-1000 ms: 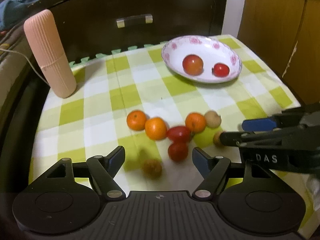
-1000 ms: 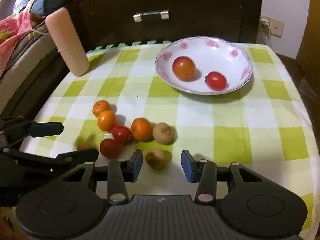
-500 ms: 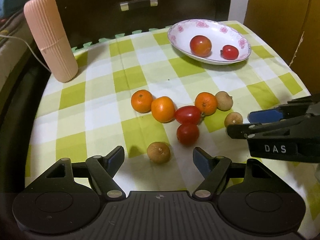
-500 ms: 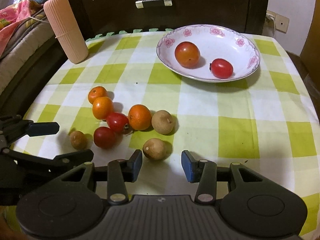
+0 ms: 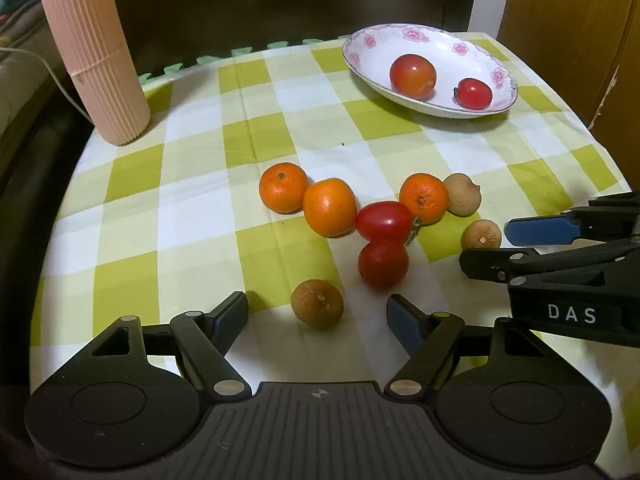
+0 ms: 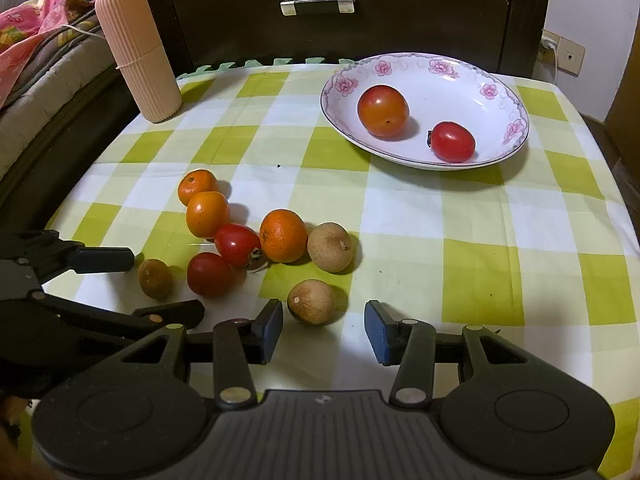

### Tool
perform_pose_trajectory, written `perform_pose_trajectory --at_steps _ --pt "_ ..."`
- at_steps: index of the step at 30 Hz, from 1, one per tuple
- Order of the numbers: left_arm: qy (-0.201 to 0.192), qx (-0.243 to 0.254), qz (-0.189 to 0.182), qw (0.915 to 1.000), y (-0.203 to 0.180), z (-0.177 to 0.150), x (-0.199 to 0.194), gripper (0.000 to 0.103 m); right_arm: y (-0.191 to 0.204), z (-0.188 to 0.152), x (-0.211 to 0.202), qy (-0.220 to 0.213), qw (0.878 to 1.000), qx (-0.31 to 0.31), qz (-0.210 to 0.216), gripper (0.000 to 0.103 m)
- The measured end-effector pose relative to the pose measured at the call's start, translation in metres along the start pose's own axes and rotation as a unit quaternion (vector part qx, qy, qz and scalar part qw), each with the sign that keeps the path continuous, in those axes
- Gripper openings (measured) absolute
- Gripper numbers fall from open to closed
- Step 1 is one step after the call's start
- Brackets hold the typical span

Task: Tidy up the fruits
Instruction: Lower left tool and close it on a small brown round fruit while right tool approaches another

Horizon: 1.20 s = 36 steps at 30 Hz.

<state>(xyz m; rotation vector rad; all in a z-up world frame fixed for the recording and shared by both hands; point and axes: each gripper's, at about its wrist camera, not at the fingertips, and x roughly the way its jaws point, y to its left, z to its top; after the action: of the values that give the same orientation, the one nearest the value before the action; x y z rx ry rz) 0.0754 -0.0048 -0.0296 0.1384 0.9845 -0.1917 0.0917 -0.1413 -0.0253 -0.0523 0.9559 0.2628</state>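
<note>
We see a bowl (image 6: pixel 424 120) at the far right of the tablecloth (image 6: pixel 460 220), w/ two tomatoes in it, the larger (image 6: pixel 383 110) left of the smaller (image 6: pixel 454 141). A ribbed cylinder (image 6: pixel 138 46) stands at the far left corner, a drawer front (image 6: pixel 320 4) behind the table. Mid-cloth, nearer us, lies the loose fruit: two oranges (image 6: pixel 208 214) touching, a tomato (image 6: pixel 237 245) right of them, a 3rd orange (image 6: pixel 283 235) beside that, then a longan (image 6: pixel 329 247). In front: another tomato (image 6: pixel 209 274), a longan (image 6: pixel 155 279) left of it, a longan (image 6: pixel 311 301) to its right.
</note>
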Motion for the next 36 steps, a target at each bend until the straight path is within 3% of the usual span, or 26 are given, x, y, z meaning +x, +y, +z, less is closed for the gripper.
perform_pose_trajectory --at_steps 11,22,36 --pt "0.001 0.002 0.001 1.0 -0.0012 0.0011 0.0009 0.082 0.0042 -0.0007 -0.0007 -0.003 1.0 -0.006 -0.01 0.039" --pt "-0.004 -0.002 -0.009 1.0 0.0006 0.0025 -0.0012 0.065 0.0016 -0.0012 -0.0023 -0.001 1.0 0.002 -0.001 0.037" --pt "-0.006 -0.005 0.001 1.0 0.0034 0.0 -0.0015 0.062 0.0023 -0.0016 -0.0033 0.001 1.0 0.0 -0.003 0.037"
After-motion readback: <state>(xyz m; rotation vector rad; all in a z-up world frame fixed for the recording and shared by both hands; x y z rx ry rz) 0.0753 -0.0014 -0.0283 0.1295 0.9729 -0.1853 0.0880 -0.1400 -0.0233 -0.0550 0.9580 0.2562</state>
